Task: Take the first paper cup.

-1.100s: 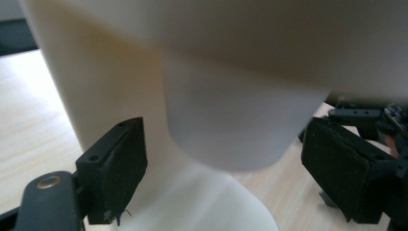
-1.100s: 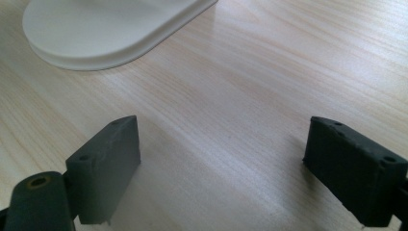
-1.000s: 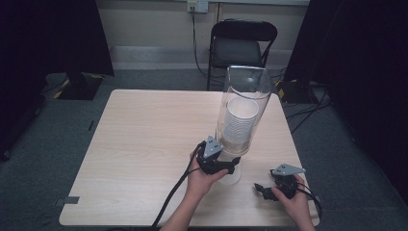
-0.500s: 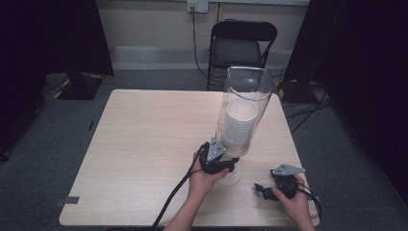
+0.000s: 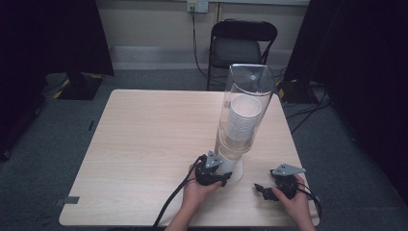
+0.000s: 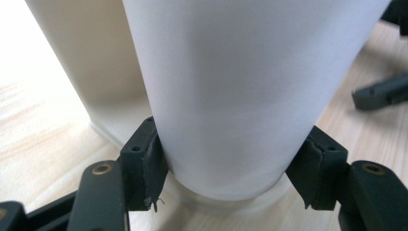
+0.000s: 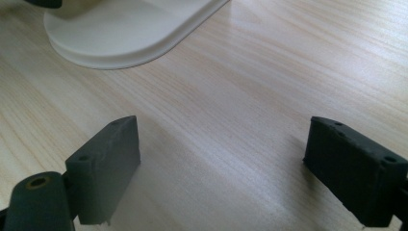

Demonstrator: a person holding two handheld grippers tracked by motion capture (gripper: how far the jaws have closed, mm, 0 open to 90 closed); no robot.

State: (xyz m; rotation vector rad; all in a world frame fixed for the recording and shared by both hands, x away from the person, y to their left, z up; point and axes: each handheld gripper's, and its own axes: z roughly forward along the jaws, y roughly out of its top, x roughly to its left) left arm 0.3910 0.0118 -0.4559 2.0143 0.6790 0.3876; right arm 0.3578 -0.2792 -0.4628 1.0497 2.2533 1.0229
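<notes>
Since a second ago: left claw (image 6: 226, 178) has closed, now pinching bottom cup (image 6: 240, 96)
Dispenser (image 5: 243, 110): counter's 4 o'clock
Right claw (image 7: 231, 168): spread, idle
Meaning: cup ready to pull

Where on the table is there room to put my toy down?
The whole left half of the table is bare, from the left edge to the cup dispenser. The far strip behind the dispenser is free too. The near right corner is crowded: the left gripper grips a cup, the right gripper beside it.
</notes>
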